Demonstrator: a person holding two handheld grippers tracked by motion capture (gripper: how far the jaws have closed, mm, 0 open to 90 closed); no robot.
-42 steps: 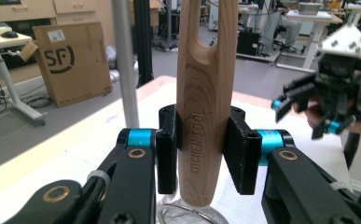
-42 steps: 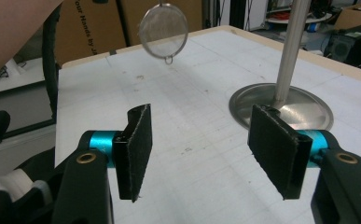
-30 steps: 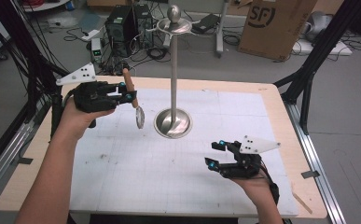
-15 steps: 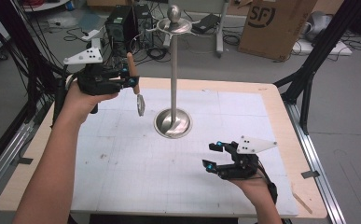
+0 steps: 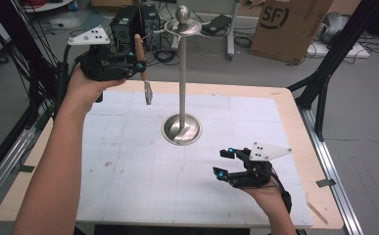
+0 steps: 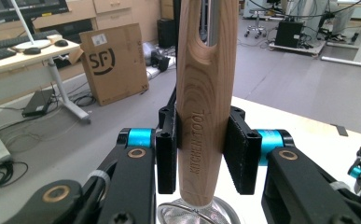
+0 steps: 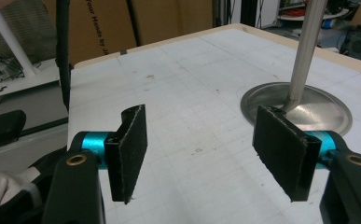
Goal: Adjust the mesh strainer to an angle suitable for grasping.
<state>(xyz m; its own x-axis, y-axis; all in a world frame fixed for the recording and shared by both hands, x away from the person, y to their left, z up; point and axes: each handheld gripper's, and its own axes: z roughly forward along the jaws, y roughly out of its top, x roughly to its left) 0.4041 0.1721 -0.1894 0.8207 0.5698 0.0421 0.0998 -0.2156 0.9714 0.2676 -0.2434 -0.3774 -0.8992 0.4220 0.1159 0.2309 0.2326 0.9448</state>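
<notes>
The left gripper (image 5: pixel 139 66) squeezes a wooden-handled kitchen tool (image 6: pixel 205 100) up in the air, left of the tall metal stand (image 5: pixel 181 78). The right gripper (image 5: pixel 225 163) rests wide open, holding nothing, near the stand's round base.

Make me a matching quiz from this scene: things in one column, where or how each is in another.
1. left hand-held gripper
2. right hand-held gripper
3. metal stand
4. cardboard box

a. on the floor beyond the table
b. upright on the white mat
c. open, holding nothing
d. shut on a wooden-handled kitchen tool

Pairs: 1-d, 2-c, 3-b, 4-a
</notes>
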